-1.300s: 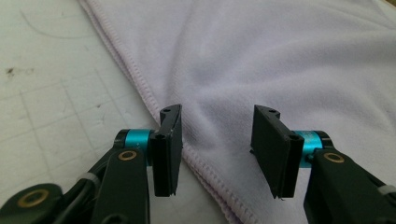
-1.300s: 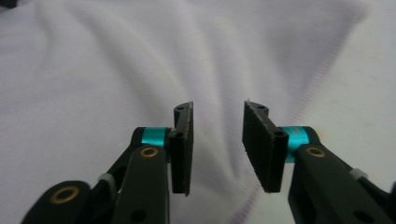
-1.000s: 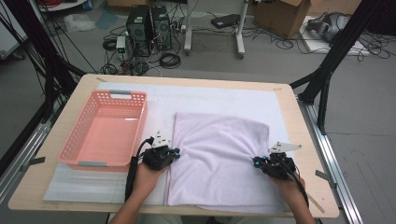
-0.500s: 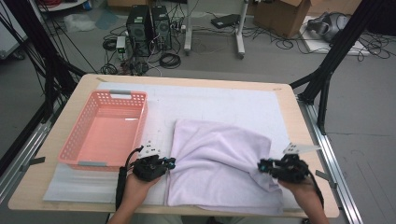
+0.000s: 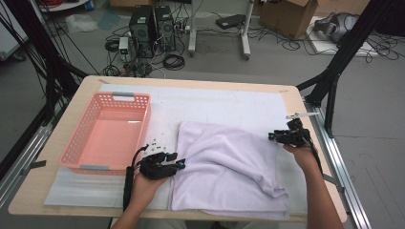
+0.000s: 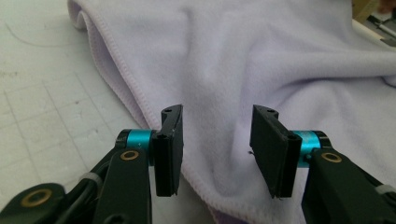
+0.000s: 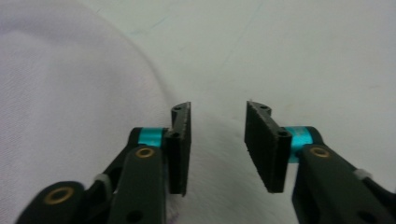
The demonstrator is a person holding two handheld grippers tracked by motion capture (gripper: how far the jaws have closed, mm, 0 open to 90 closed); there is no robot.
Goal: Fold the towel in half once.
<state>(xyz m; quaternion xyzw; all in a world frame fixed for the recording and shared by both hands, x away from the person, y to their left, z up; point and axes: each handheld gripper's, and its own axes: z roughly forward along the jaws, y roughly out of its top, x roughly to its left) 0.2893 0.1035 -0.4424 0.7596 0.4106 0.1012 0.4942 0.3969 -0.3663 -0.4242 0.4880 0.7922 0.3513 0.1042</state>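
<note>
Basket (image 5: 106,133) sits at the table's left with nothing that we can see inside it. We find the towel (image 5: 229,167) folded on the mat beside it. Left gripper (image 5: 179,164) and right gripper (image 5: 273,137) have just been opening, with nothing pinched.

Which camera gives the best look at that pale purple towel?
The high view: the whole towel lies there, folded over on the white mat beside the pink basket. The left gripper view has a close-up of its stitched edge and folds; the right gripper view has one blurred corner.
</note>
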